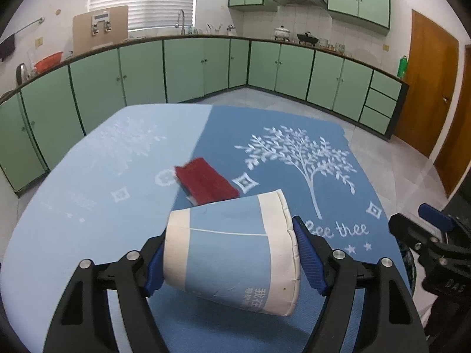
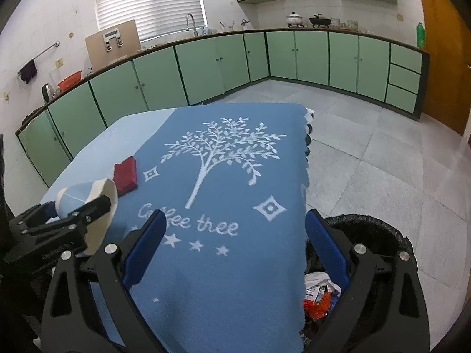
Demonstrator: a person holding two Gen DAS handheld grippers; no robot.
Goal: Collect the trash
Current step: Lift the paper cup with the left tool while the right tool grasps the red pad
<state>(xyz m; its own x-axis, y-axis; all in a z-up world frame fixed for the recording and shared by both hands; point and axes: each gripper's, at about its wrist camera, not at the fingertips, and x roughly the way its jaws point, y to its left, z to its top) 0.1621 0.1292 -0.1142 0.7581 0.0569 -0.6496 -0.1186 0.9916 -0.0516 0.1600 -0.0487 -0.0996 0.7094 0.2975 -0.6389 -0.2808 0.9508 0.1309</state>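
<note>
A dented blue-and-white paper cup [image 1: 232, 256] lies sideways between the blue pads of my left gripper [image 1: 228, 232], which is shut on it just above the table. From the right wrist view the same cup [image 2: 85, 194] and left gripper [image 2: 79, 214] show at the left. A flat red packet [image 1: 206, 181] lies on the cloth just beyond the cup, also seen as the red packet [image 2: 126, 173]. My right gripper [image 2: 235, 216] stands open over the table's near right edge, with nothing between its fingers. Part of the right gripper [image 1: 435, 229] shows at the right edge.
A blue tablecloth [image 2: 235, 153] with a white tree print covers the table. A black-lined trash bin [image 2: 382, 229] holding wrappers stands on the tiled floor right of the table. Green cabinets [image 1: 194, 67] run along the far walls, and a wooden door [image 1: 426, 88] is at right.
</note>
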